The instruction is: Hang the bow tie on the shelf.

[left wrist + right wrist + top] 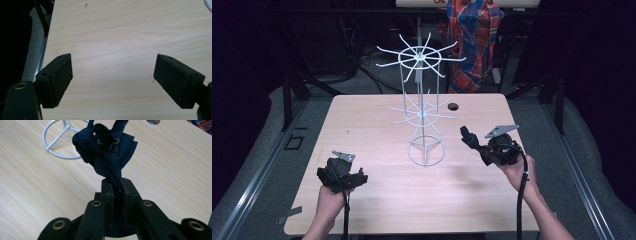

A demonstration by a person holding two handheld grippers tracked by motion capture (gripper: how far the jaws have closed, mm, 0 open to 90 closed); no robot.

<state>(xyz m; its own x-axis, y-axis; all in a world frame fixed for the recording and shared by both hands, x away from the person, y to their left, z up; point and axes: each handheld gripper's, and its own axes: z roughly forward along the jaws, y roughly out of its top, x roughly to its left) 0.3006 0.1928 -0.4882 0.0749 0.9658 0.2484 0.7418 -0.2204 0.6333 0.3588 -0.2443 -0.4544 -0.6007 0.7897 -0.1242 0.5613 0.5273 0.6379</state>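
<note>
The right gripper point(117, 185) clamps a dark cloth point(107, 152) with a clip, right of the rack point(422, 107) at frame centre. The left gripper point(112, 80) hangs open, empty. Next, probably hook it on a prong.

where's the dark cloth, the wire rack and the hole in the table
dark cloth point(107, 155), right gripper view, on its bunched middle above the shut claw
wire rack point(426, 152), high view, on its round base
hole in the table point(453, 106), high view, on its dark centre

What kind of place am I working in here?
Probably a lab or recording studio set-up: a bare wooden table with a white wire display rack, black curtains and cables behind, and a hand-held gripper clamping dark blue cloth.
</note>
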